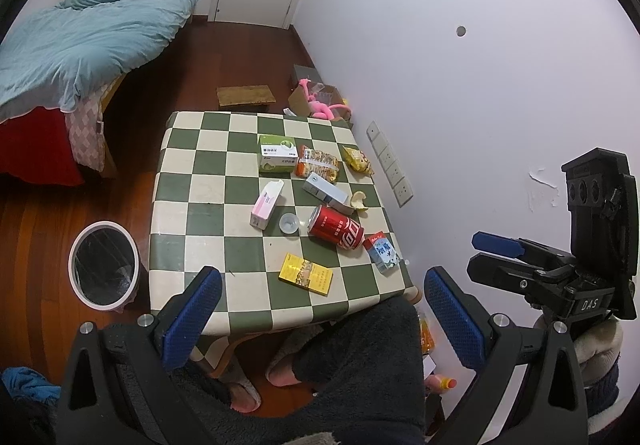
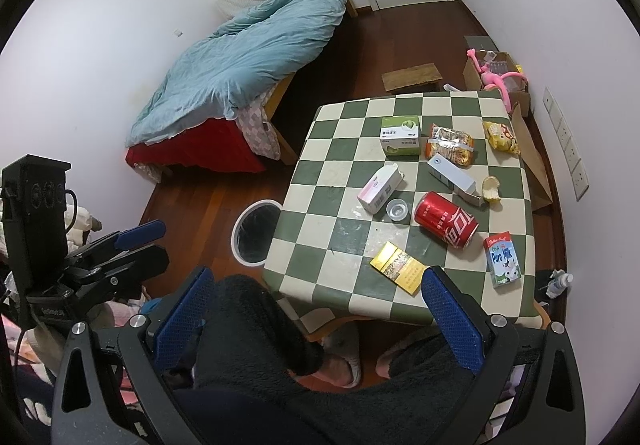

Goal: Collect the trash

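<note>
My left gripper (image 1: 324, 309) and right gripper (image 2: 320, 305) hang with fingers spread, empty. Trash litters the checkered counter (image 1: 192, 181); the bin (image 1: 102, 265) stands beside it.

Both wrist views look down and forward from above the near edge of the checkered table (image 1: 192, 205), well back from it. The left view stands nearer the left, with the bin (image 1: 102, 265) close and the right gripper (image 1: 496, 249) at its right edge. Both share the table (image 2: 320, 181), bin (image 2: 256, 231), bed (image 2: 248, 61) and far door.
</note>
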Demonstrator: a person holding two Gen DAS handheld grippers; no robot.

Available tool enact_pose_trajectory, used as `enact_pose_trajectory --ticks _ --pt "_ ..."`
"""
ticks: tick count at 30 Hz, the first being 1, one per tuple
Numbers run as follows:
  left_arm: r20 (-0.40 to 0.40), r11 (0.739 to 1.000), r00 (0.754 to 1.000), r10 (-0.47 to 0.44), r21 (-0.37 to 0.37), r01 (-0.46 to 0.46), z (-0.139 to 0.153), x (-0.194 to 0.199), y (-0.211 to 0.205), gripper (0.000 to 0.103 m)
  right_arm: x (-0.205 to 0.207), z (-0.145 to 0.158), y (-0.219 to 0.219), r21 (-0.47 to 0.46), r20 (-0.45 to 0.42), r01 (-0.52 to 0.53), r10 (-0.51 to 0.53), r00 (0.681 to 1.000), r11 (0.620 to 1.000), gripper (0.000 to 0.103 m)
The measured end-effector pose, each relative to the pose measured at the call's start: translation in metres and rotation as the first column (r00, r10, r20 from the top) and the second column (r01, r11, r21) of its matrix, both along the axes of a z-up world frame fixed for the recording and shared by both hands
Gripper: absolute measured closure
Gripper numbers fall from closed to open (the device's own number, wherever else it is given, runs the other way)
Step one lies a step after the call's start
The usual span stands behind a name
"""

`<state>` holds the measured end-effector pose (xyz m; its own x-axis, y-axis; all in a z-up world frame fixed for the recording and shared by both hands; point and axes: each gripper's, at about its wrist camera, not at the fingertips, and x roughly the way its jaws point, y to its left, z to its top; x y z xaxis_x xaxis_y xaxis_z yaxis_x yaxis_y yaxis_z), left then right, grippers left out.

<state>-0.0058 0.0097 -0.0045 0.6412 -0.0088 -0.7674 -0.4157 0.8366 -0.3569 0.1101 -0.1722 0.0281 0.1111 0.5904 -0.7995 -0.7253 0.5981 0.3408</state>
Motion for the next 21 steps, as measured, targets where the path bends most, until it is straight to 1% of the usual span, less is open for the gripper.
enact_pose_trajectory --ticks 21 --pt "0.014 1.000 1.000 0.003 0.007 -0.003 0.0075 -0.0032 0.0021 0.000 0.0005 0.0039 0.0018 0.003 0.007 -0.003 0.003 1.000 1.000 0.000"
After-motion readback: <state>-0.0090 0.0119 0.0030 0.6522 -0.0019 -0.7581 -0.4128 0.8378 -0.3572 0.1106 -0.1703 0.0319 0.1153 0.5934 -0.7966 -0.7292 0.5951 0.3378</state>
